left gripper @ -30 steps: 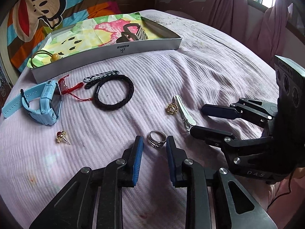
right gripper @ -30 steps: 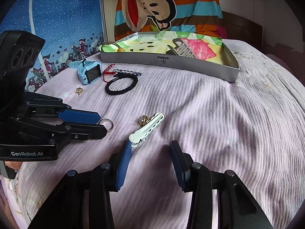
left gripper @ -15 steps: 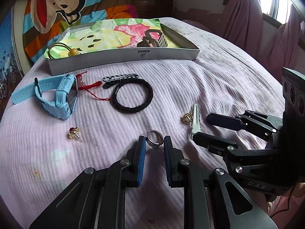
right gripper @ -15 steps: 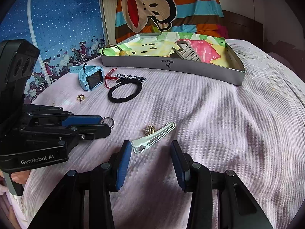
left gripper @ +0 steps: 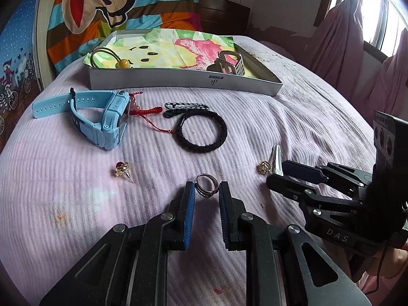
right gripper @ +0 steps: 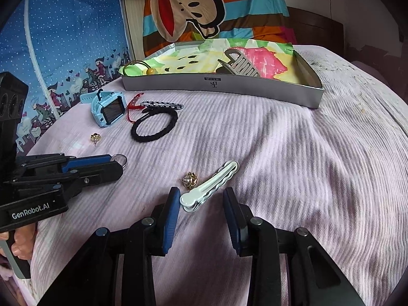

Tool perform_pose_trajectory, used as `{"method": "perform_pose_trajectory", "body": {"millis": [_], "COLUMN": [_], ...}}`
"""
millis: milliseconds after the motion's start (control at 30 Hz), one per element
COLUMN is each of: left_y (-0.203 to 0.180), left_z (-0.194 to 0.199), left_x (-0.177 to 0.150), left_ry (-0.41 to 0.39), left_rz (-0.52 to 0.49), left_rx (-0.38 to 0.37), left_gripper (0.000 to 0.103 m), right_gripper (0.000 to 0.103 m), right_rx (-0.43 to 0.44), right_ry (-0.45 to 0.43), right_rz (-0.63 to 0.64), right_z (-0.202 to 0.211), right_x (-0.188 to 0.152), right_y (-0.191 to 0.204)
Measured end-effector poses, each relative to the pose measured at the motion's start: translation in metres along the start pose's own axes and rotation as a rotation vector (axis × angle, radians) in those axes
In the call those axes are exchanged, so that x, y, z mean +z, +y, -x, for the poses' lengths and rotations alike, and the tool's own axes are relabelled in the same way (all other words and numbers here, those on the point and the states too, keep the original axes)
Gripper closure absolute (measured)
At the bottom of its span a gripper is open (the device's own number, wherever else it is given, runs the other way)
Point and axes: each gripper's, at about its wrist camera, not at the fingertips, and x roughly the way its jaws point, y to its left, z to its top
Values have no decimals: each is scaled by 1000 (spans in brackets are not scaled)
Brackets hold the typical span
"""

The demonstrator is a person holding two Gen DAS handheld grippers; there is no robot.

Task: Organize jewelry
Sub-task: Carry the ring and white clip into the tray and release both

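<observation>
Left wrist view: the left gripper (left gripper: 207,191) is clamped on the silver ring (left gripper: 207,185) at its fingertips. Only the right wrist view shows the right gripper (right gripper: 201,201) spread apart around the white hair clip's (right gripper: 210,185) near end, a gold earring (right gripper: 190,179) just beside its left finger.

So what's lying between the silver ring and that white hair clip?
A small gold earring, right beside the white hair clip; otherwise bare bedspread from the silver ring. The left wrist view shows it.
</observation>
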Motion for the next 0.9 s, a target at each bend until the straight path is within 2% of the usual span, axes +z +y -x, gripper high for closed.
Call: {"method": "perform_pose_trajectory", "body": {"millis": [100, 167, 200, 367, 567, 733, 900], "left_y": [-1, 0, 0, -1, -4, -4, -1], "left_z": [1, 2, 2, 8, 26, 43, 45], "left_x": [0, 0, 0, -1, 6, 30, 74], "left_ry": [-5, -8, -11, -32, -107, -181, -233], "left_rz": [-2, 0, 1, 1, 4, 22, 21], "left_rx": [3, 2, 0, 11, 30, 61, 80], "left_gripper": [87, 88, 88, 88, 88, 88, 88], "right_gripper": [72, 85, 87, 87, 87, 87, 87], "right_rx": [-1, 1, 7, 16, 7, -11, -22], "right_ry": [5, -3, -7, -37, -136, -199, -250], "right_rz": [-18, -36, -50, -77, -51, 38, 58], "right_z": [-2, 0, 1, 9, 28, 37, 32], "right_x": [1, -1, -2, -3, 1, 22, 64], "right_y": [-3, -6, -9, -14, -9, -2, -12]}}
